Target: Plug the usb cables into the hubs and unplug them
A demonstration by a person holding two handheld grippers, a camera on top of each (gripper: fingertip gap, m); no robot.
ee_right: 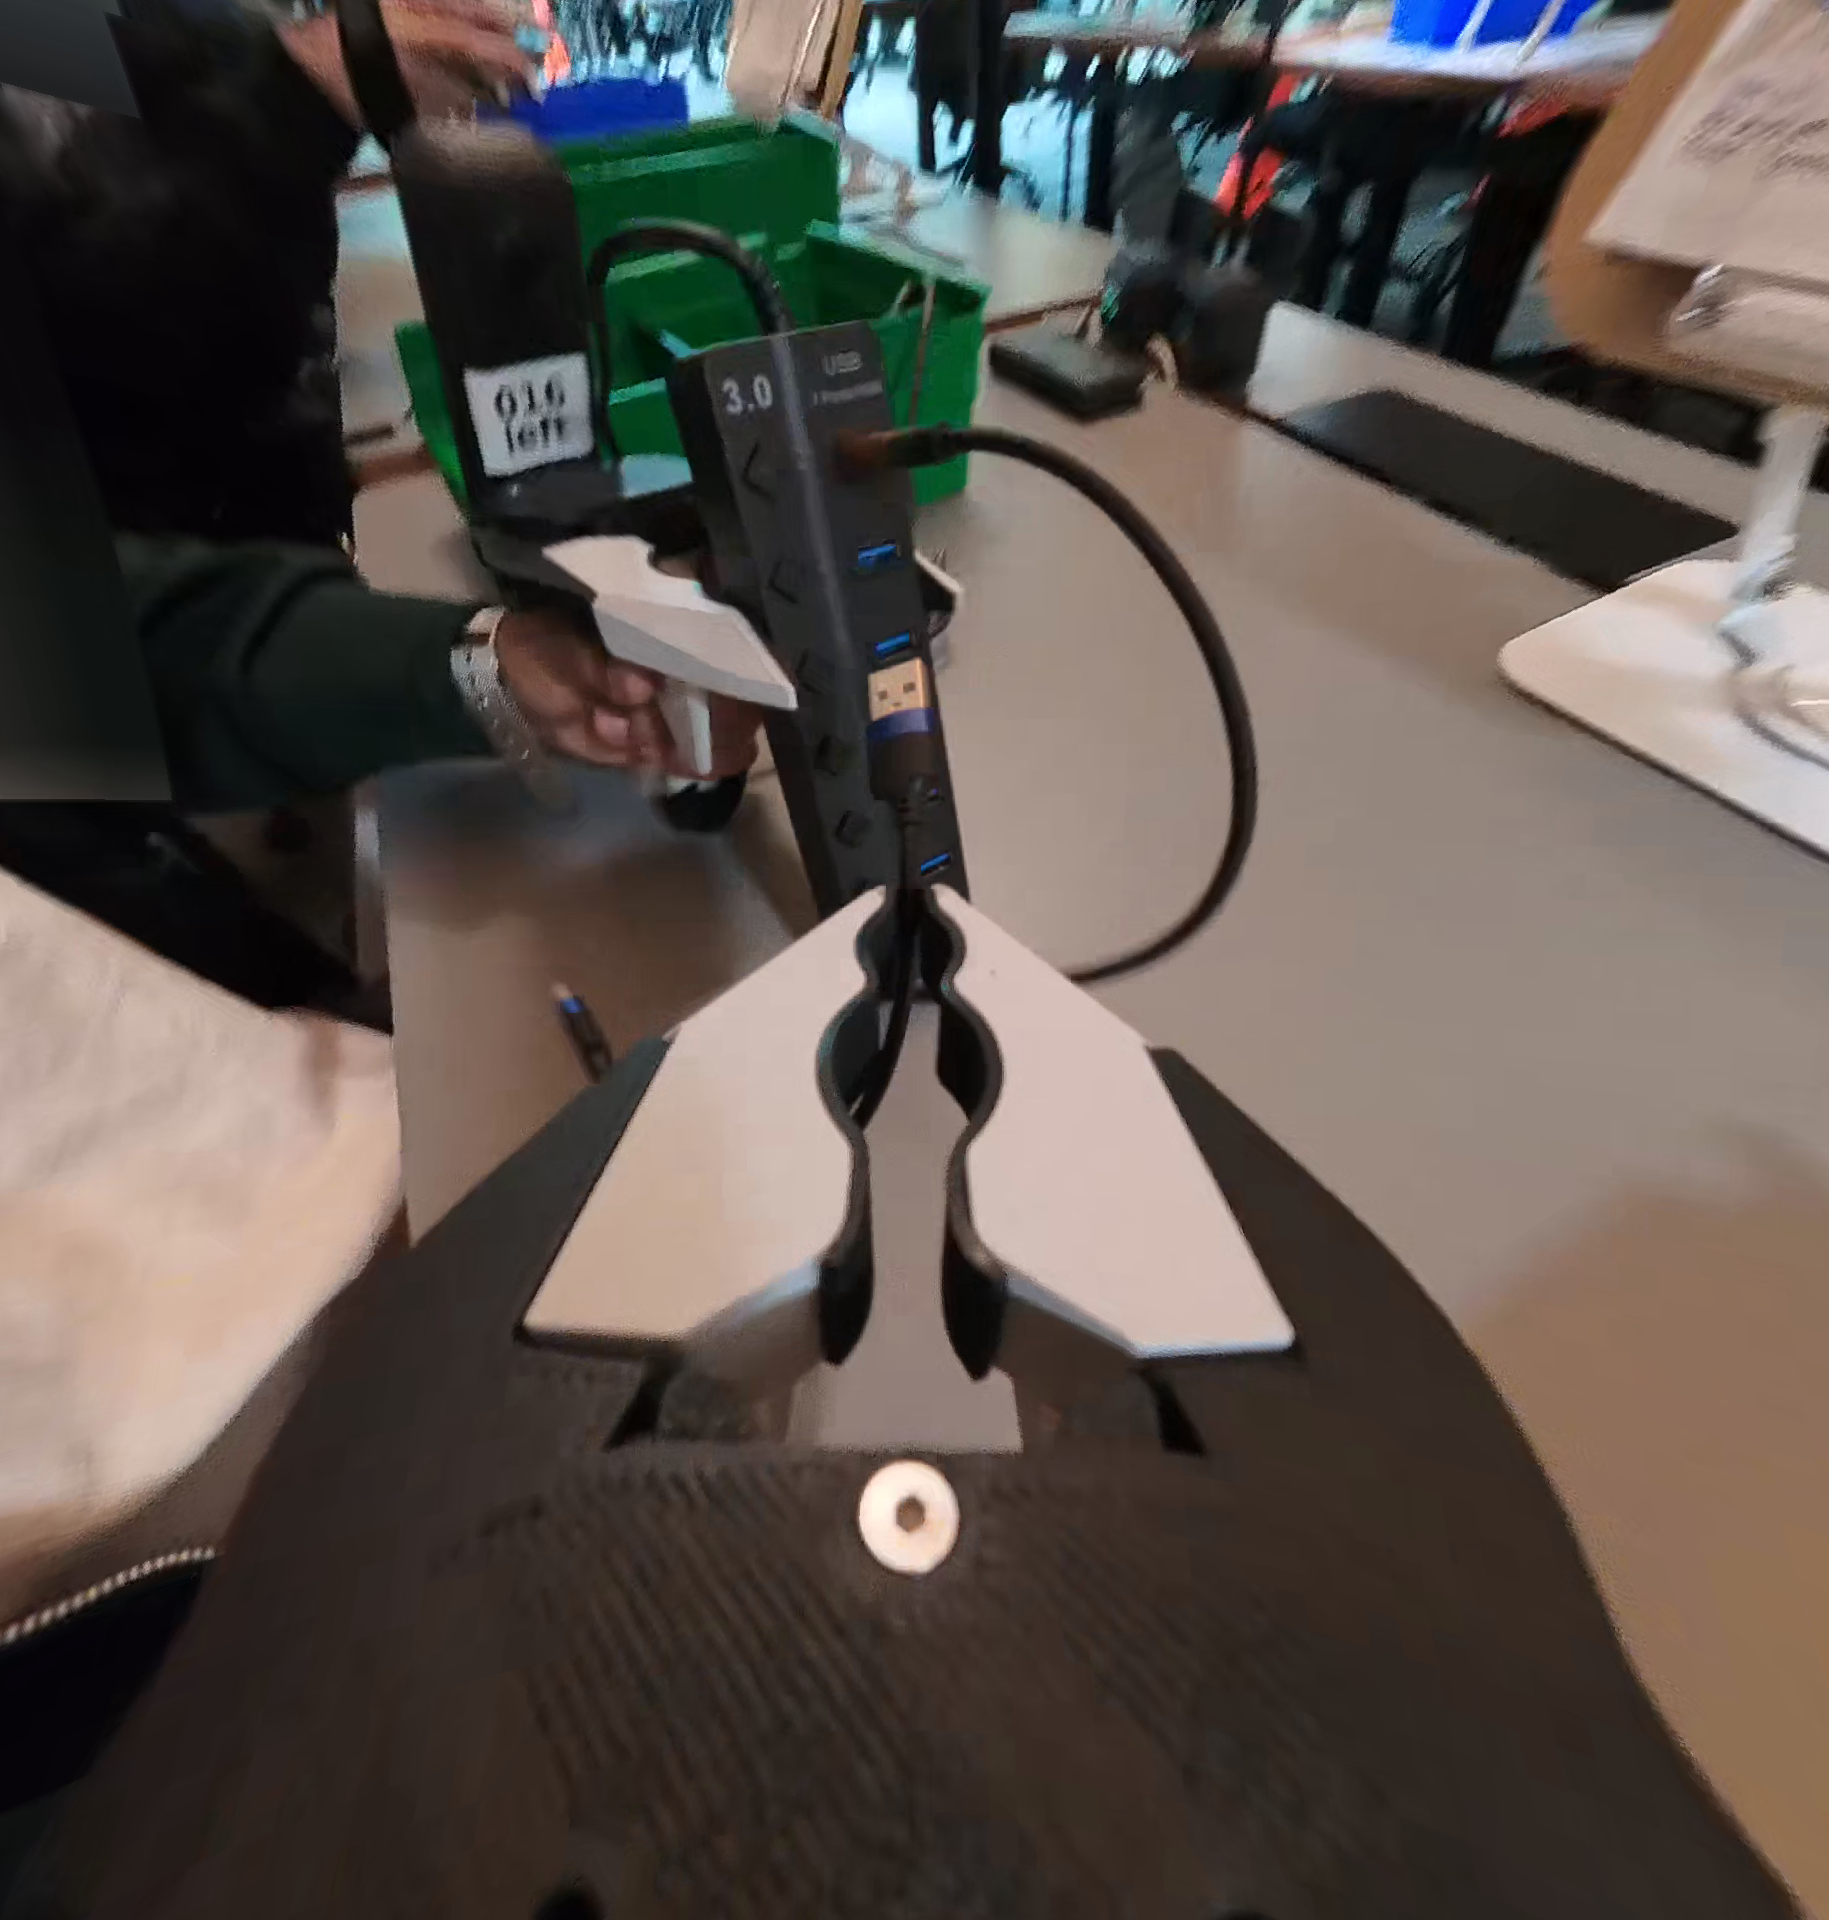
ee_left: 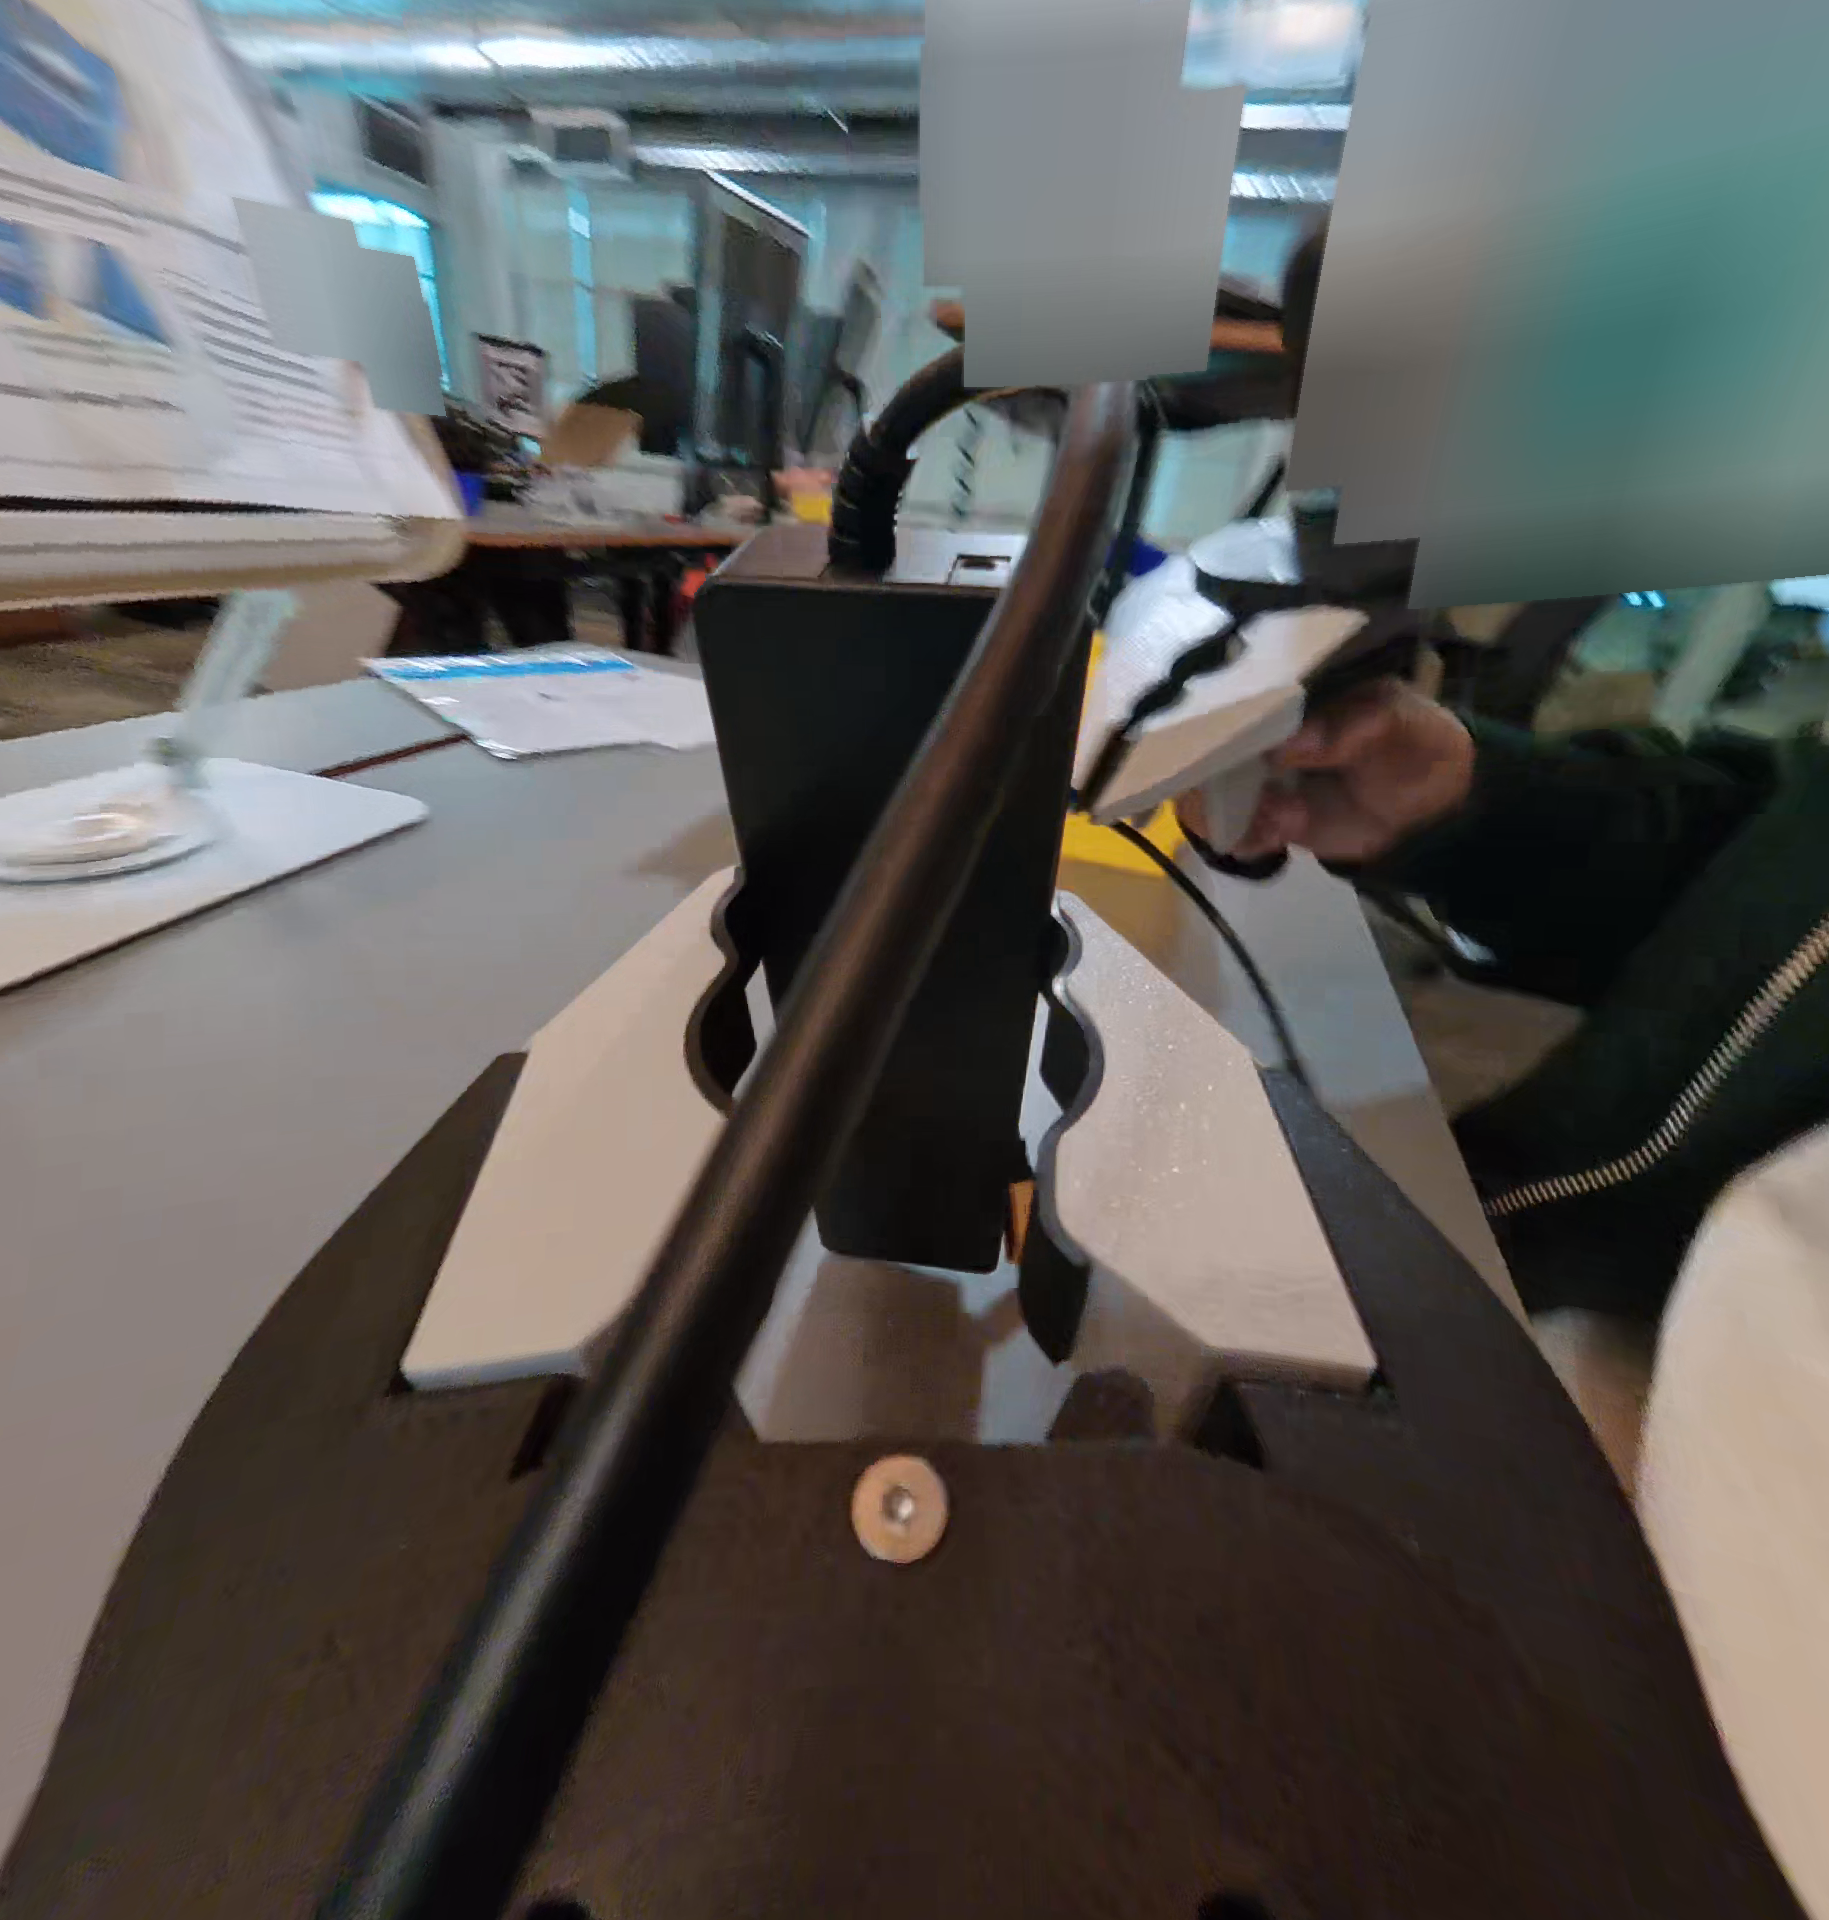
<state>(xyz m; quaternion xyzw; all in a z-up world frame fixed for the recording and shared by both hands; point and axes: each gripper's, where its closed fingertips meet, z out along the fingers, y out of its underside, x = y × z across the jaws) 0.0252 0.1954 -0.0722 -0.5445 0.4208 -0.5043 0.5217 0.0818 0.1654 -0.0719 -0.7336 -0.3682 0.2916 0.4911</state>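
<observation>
Left tool (ee_left: 889, 1039) clamps the black hub (ee_right: 827, 623), standing it upright over the surface (ee_right: 1409, 1039). Right tool (ee_right: 915, 914) pinches a thin cable (ee_right: 905, 935), its USB plug (ee_right: 897, 717) just beside the hub's ports.

The hub (ee_right: 827, 623) is black with blue ports and white markings; the plug (ee_right: 897, 698) before it is gold with a blue collar on a black cable (ee_right: 894, 935). Both the left gripper (ee_left: 894, 997) and the right gripper (ee_right: 908, 914) have pale grey fingers on black bodies. The worktop (ee_right: 1357, 1039) is grey-beige; green bins (ee_right: 744, 260) stand by its far edge, a white stand base (ee_right: 1658, 707) at its right edge, and a yellow patch (ee_left: 1107, 842) lies behind the hub
</observation>
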